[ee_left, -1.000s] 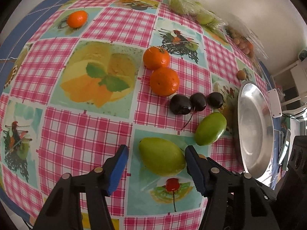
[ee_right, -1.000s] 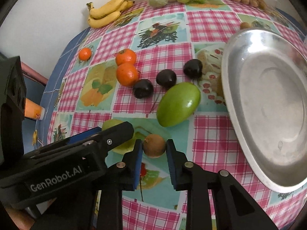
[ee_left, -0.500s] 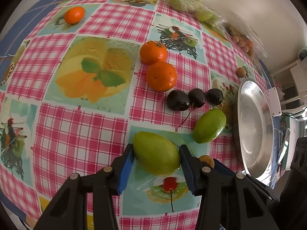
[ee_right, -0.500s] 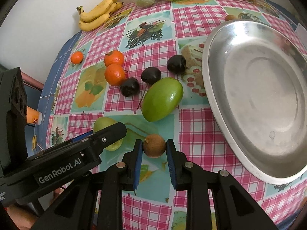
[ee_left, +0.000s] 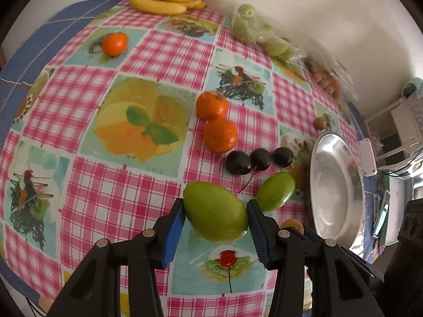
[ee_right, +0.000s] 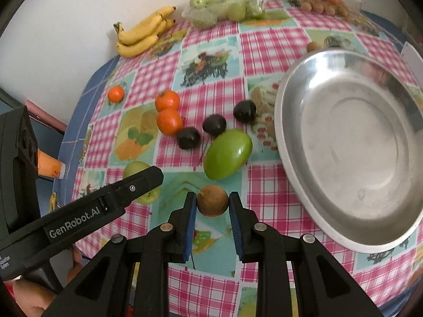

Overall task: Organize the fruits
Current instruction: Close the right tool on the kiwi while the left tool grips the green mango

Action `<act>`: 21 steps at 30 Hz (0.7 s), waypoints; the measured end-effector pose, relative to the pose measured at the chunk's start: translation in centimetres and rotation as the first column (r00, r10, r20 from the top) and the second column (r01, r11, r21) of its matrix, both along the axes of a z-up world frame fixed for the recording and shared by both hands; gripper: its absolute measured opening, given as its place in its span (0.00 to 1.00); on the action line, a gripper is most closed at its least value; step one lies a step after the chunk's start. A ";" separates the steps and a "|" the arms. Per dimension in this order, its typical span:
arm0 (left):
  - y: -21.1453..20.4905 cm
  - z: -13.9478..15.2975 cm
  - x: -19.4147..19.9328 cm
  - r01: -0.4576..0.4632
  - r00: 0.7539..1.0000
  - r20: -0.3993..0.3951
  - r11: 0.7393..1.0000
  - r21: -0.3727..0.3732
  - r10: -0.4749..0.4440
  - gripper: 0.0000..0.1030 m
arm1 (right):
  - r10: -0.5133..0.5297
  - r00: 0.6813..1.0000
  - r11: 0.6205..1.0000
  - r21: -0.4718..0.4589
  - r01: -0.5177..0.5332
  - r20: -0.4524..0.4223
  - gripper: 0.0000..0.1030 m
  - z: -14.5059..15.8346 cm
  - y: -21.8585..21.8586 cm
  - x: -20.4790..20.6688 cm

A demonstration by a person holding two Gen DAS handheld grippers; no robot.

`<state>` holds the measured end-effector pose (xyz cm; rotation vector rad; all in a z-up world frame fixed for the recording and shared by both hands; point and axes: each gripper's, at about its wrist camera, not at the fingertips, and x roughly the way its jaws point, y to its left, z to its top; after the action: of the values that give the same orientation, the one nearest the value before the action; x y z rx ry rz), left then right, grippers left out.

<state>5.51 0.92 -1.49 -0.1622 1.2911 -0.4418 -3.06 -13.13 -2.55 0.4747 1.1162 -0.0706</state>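
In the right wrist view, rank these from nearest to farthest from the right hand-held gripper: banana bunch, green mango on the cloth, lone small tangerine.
From the right hand-held gripper, shut on a brown fruit:
1. Green mango, just beyond the tips.
2. Lone small tangerine, far left.
3. Banana bunch, back edge by the wall.

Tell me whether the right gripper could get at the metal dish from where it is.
Probably yes: the right gripper, shut on the small brown fruit, has only bare cloth between it and the empty metal dish.

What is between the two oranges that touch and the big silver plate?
Three dark plums sit in a row between the two oranges and the silver plate, with a green mango just in front of them. The right wrist view shows it best.
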 end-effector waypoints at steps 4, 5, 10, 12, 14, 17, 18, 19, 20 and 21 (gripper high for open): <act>0.3 0.3 0.0 -0.007 1.000 0.000 1.000 0.007 0.007 0.49 | -0.021 0.999 1.000 -0.009 0.022 0.026 0.25 0.7 -0.7 -0.1; 0.3 0.4 0.1 -0.009 1.000 -0.001 1.000 0.010 0.009 0.49 | -0.028 0.999 1.000 -0.008 0.028 0.028 0.25 0.8 -0.9 -0.1; -0.1 0.9 0.0 -0.002 1.000 0.011 1.000 0.031 0.001 0.49 | -0.075 0.996 0.997 -0.005 0.076 0.044 0.25 1.6 -2.4 -0.5; -1.0 1.2 0.1 0.011 1.000 0.017 0.999 0.043 -0.011 0.49 | -0.099 0.994 0.995 -0.014 0.100 0.053 0.25 2.0 -3.0 -0.7; -1.8 1.6 0.2 0.025 0.999 0.025 0.998 0.053 -0.027 0.49 | -0.132 0.990 0.990 -0.031 0.134 0.058 0.25 2.3 -3.8 -0.9; -3.7 2.3 0.1 0.062 0.997 0.040 0.996 0.068 -0.065 0.49 | -0.196 0.979 0.978 -0.066 0.200 0.059 0.25 2.6 -5.6 -1.5; -4.7 2.5 0.0 0.080 0.996 0.042 0.994 0.073 -0.083 0.49 | -0.224 0.973 0.971 -0.077 0.228 0.058 0.25 2.6 -6.5 -1.9; -5.4 2.6 -0.1 0.094 0.994 0.044 0.993 0.077 -0.097 0.49 | -0.243 0.968 0.965 -0.082 0.248 0.058 0.25 2.7 -7.1 -2.1; -6.1 2.8 -0.1 0.107 0.993 0.046 0.991 0.079 -0.111 0.49 | -0.267 0.962 0.959 -0.084 0.271 0.058 0.25 2.7 -7.9 -2.4; -7.2 3.0 -0.3 0.128 0.990 0.050 0.988 0.082 -0.133 0.49 | -0.289 0.955 0.952 -0.084 0.293 0.058 0.25 2.7 -8.7 -2.7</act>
<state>5.20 -6.24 1.51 0.0011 1.2665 -0.5029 -5.76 -21.79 0.16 0.5534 0.9870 -0.3669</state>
